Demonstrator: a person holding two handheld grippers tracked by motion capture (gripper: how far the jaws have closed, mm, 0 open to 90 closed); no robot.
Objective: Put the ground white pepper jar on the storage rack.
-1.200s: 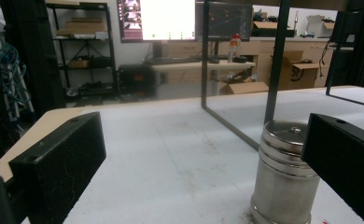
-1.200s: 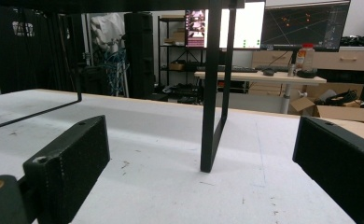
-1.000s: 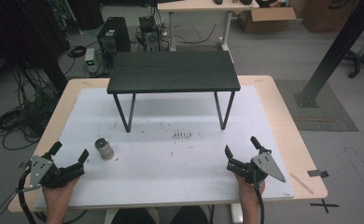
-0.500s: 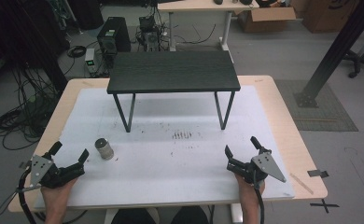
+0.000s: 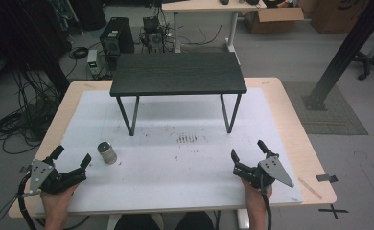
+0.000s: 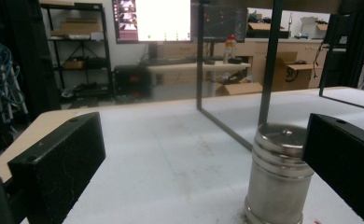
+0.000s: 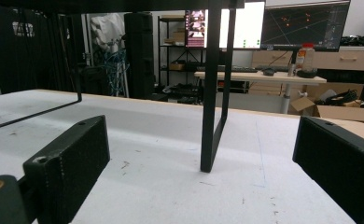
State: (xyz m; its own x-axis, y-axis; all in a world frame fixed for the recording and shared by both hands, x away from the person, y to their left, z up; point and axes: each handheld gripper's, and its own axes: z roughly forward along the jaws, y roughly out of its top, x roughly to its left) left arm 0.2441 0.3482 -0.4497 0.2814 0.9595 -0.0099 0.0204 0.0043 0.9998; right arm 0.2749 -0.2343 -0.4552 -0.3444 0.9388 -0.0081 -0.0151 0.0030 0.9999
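In the high view, the left gripper (image 5: 72,162) rests at the near left of the white-covered table (image 5: 185,163) with its 2 jaws spread wide and holding nothing. The small upright silver metal canister (image 5: 107,153) stands just beyond and to the right of it, apart from the jaws. The right gripper (image 5: 247,152) sits at the near right, jaws also apart and empty. A low black wooden bench with thin metal legs (image 5: 178,73) stands farther back.

In the left gripper view, the canister (image 6: 276,175) stands ahead, close to the right-hand jaw.

In the right gripper view, a bench leg (image 7: 213,93) rises between the parted jaws, farther off.
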